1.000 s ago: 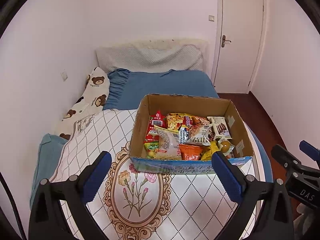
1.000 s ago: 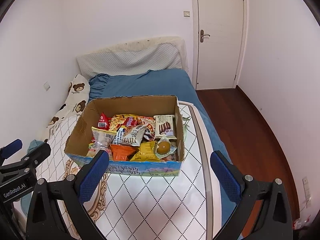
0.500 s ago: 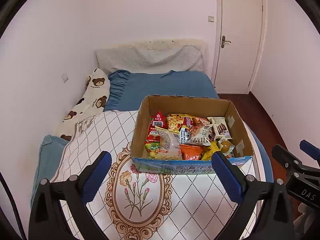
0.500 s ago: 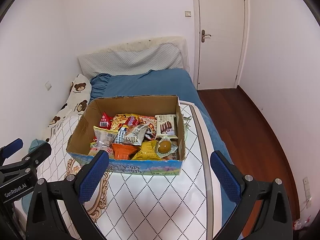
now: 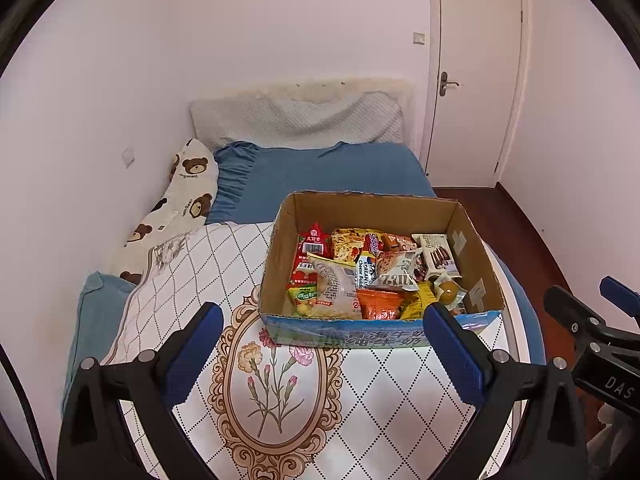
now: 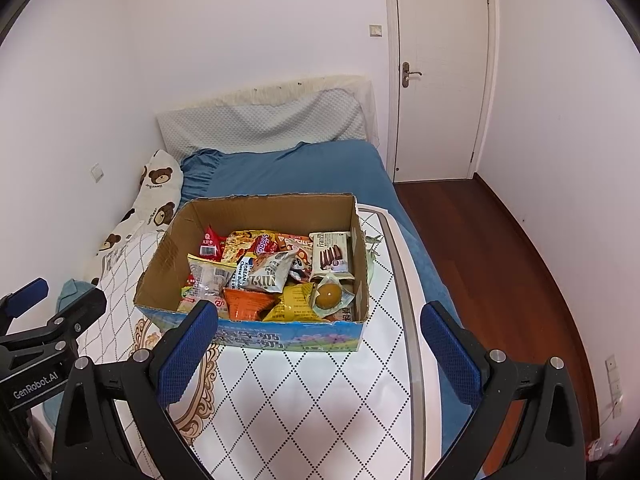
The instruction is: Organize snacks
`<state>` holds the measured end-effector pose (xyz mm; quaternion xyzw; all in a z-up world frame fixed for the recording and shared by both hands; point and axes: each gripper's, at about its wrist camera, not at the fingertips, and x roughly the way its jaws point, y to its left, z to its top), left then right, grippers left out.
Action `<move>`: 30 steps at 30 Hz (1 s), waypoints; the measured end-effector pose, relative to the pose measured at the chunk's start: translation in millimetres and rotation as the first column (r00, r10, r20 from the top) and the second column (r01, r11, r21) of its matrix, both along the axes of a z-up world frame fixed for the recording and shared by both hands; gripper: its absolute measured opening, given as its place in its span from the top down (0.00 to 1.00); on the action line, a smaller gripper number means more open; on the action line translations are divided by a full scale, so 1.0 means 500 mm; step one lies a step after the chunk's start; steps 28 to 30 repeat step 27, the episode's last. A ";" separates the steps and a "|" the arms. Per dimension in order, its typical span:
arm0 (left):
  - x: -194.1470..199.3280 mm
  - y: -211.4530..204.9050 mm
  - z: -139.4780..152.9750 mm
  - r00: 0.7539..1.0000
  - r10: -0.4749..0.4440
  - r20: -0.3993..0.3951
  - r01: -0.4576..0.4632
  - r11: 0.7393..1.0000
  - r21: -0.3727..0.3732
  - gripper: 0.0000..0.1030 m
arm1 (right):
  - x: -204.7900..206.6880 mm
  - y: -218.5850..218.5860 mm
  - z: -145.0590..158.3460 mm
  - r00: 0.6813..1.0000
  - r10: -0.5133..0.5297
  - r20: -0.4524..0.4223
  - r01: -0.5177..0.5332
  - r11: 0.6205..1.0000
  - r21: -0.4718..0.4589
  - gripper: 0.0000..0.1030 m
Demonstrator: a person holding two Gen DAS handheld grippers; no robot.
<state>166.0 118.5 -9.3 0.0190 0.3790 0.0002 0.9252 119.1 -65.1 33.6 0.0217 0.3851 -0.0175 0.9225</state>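
While both black tongs with blue pads are held wide apart and empty, the open brown cardboard box with a blue printed front [image 5: 380, 334] [image 6: 256, 216] is seen resting on a white diamond-patterned cloth with a floral oval motif [image 5: 276, 392] [image 6: 320, 392]. The left tongs [image 5: 322, 360] are held low before the box's near wall, nothing being gripped. The right tongs [image 6: 320, 356] are likewise spread, in front of the box's near right corner. The box is filled with loose snack packets: a red sachet with a barcode [image 5: 314, 240] at the far left, an orange packet [image 6: 250, 304] against the near wall, a white packet of chocolate biscuits [image 6: 332, 258] along the right wall, and a clear wrapper holding a round brown egg-like item [image 6: 329, 295] just before it. Behind the cloth lies a blue bed sheet [image 5: 328, 172].
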 end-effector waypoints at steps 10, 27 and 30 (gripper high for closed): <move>-0.002 -0.004 0.007 1.000 -0.008 0.002 0.008 1.000 -0.003 0.00 | -0.005 -0.006 0.007 1.000 -0.003 0.006 0.003 1.000 -0.001 0.00; -0.003 -0.003 0.009 1.000 -0.011 0.019 0.011 1.000 0.005 0.00 | -0.010 -0.007 0.011 1.000 -0.004 0.011 0.004 1.000 0.001 0.00; -0.003 -0.003 0.009 1.000 -0.011 0.019 0.011 1.000 0.005 0.00 | -0.010 -0.007 0.011 1.000 -0.004 0.011 0.004 1.000 0.001 0.00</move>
